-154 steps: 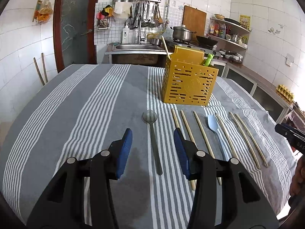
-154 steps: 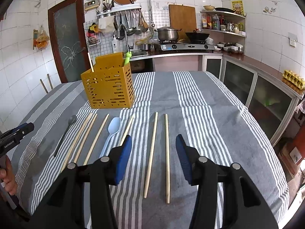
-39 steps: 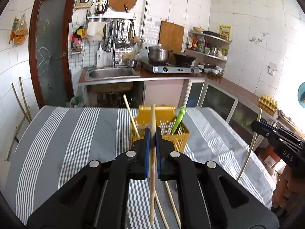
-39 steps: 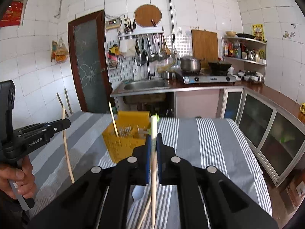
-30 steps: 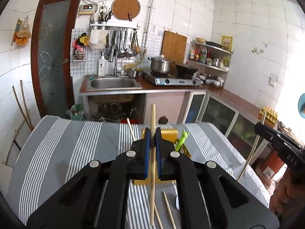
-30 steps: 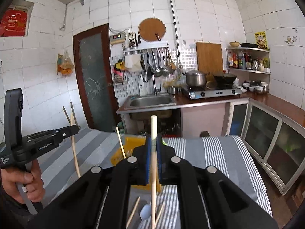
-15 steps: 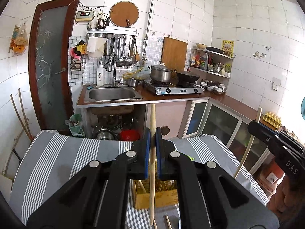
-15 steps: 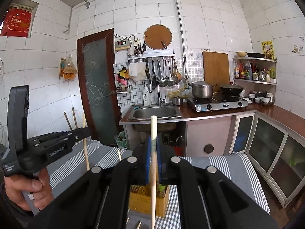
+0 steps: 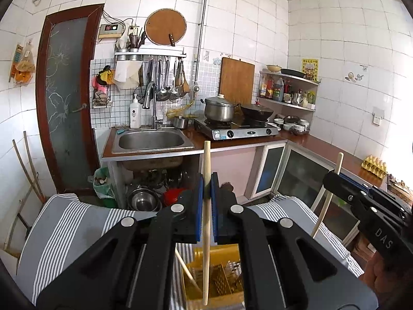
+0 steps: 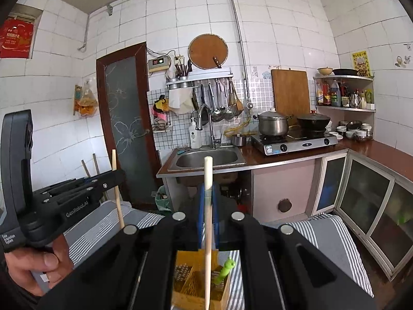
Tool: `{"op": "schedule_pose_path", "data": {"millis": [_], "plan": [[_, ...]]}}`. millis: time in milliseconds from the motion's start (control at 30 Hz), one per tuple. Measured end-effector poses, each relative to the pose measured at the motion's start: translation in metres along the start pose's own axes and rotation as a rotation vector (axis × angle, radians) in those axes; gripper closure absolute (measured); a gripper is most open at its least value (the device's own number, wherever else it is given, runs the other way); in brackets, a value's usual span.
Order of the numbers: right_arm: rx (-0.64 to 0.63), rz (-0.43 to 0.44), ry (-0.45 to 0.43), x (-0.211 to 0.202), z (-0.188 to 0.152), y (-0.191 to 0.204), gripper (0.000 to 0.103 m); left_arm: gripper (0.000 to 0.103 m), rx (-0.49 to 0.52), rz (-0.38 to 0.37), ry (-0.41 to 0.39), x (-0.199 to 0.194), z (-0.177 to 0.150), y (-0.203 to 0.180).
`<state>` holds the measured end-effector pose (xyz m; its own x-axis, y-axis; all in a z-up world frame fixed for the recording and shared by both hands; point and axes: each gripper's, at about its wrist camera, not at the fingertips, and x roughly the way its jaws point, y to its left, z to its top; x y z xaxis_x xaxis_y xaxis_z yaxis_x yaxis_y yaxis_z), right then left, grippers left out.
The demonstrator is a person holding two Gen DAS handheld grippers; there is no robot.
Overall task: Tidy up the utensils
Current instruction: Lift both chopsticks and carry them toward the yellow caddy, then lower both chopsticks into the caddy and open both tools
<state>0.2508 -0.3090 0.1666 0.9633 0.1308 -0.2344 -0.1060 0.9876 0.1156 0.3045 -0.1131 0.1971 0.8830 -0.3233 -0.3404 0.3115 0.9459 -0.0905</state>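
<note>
My left gripper (image 9: 205, 188) is shut on a wooden chopstick (image 9: 205, 245), held upright above the yellow slotted utensil basket (image 9: 219, 279). Another chopstick (image 9: 187, 268) leans inside that basket. My right gripper (image 10: 208, 199) is shut on a second wooden chopstick (image 10: 208, 248), also upright, its lower end over the same basket (image 10: 192, 284), which holds a green-handled utensil (image 10: 225, 267). Each gripper shows in the other's view: the right one with its chopstick (image 9: 326, 193) at the right, the left one with its chopstick (image 10: 117, 193) at the left.
The basket stands on a table with a grey striped cloth (image 9: 69, 222). Behind it are a steel sink (image 9: 151, 140), a counter with a gas stove and pot (image 9: 219, 109), glass-front cabinets (image 10: 366, 199) and a dark door (image 9: 64, 98).
Both grippers have risen and come in over the basket since half a second ago; each still grips its chopstick. Five seconds ago both were open above utensils lying on the cloth.
</note>
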Motion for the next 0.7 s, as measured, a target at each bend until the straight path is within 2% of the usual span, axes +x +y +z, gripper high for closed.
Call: {"op": "schedule_pose_path", "data": {"millis": [333,700], "plan": [[0.037,-0.008,-0.008,0.029,-0.005,-0.004,0.097,0.099,-0.032,0.013,0.002,0.029,-0.002,0.005],[0.118,-0.043,0.038,0.058,-0.045,-0.008,0.097,0.099,-0.065,0.034,0.076,0.059,-0.045,0.013]]}}
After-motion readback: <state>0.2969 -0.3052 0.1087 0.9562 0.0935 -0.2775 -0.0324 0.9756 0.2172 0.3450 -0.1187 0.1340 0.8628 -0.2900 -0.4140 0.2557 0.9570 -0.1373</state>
